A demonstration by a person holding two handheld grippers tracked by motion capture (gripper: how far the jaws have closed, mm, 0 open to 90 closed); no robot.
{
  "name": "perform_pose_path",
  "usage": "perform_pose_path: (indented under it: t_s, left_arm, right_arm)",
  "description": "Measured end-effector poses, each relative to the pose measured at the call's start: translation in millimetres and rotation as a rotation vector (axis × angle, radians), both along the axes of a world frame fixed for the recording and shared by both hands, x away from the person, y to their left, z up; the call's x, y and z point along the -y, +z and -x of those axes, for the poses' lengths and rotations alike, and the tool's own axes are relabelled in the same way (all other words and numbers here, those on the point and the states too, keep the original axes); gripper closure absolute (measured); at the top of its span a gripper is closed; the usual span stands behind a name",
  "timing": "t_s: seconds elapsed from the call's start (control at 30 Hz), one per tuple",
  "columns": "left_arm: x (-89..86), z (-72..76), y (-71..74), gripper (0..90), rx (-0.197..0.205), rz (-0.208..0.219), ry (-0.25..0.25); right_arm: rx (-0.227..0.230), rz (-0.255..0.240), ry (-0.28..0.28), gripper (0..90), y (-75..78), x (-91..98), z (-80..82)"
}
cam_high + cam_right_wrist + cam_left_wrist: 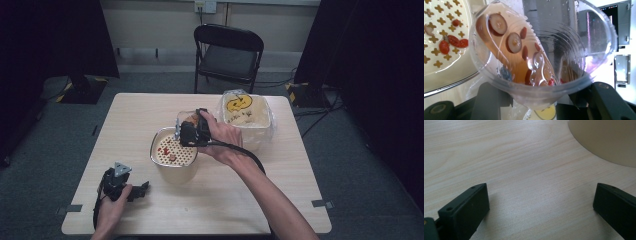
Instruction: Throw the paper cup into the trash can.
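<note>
Over the strainer pot [172, 150] your right gripper [186, 131] clamps the clear cup [541, 57], tilted so tea and fruit apparently drain through; your left gripper [142, 189] rests wide open, empty.

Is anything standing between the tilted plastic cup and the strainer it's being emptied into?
Nothing visible does. The right hand-held gripper holds the clear cup tilted at the edge of the perforated strainer, whose top is open, with only a few red berries on it. The plastic-wrapped tub sits behind, to the side.
</note>
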State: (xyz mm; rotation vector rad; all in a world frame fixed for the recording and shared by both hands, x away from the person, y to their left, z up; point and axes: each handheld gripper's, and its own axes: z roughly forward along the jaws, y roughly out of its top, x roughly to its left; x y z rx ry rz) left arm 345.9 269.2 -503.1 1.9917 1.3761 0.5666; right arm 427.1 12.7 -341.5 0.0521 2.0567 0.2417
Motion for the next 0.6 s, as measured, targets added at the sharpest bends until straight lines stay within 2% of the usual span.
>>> perform_pose_path:
  t_s: [0.03, 0.13, 0.27, 0.33, 0.5, 0.6]
  left_arm:
    - [0.0, 0.0, 0.0, 0.0, 0.0, 0.0, -0.001]
    - [0.0, 0.0, 0.0, 0.0, 0.0, 0.0, 0.0]
    - [0.0, 0.0, 0.0, 0.0, 0.0, 0.0, 0.0]
    - [0.0, 0.0, 0.0, 0.0, 0.0, 0.0, 0.0]
    - [0.0, 0.0, 0.0, 0.0, 0.0, 0.0, -0.001]
    - [0.1, 0.0, 0.0, 0.0, -0.001, 0.001, 0.001]
  right_arm:
    - [0.001, 0.007, -0.001, 48.0, -0.6, -0.4, 0.1]
    - [0.049, 0.064, 0.003, 48.1, -3.7, -2.2, 0.3]
    - [0.091, 0.107, 0.001, 48.2, -4.6, -4.4, 1.9]
    - [0.116, 0.149, 0.014, 48.2, -4.2, -5.4, 2.1]
    - [0.128, 0.165, 0.017, 48.2, -2.4, -7.5, 2.6]
    - [0.171, 0.212, 0.019, 48.3, -4.8, -9.2, 3.5]
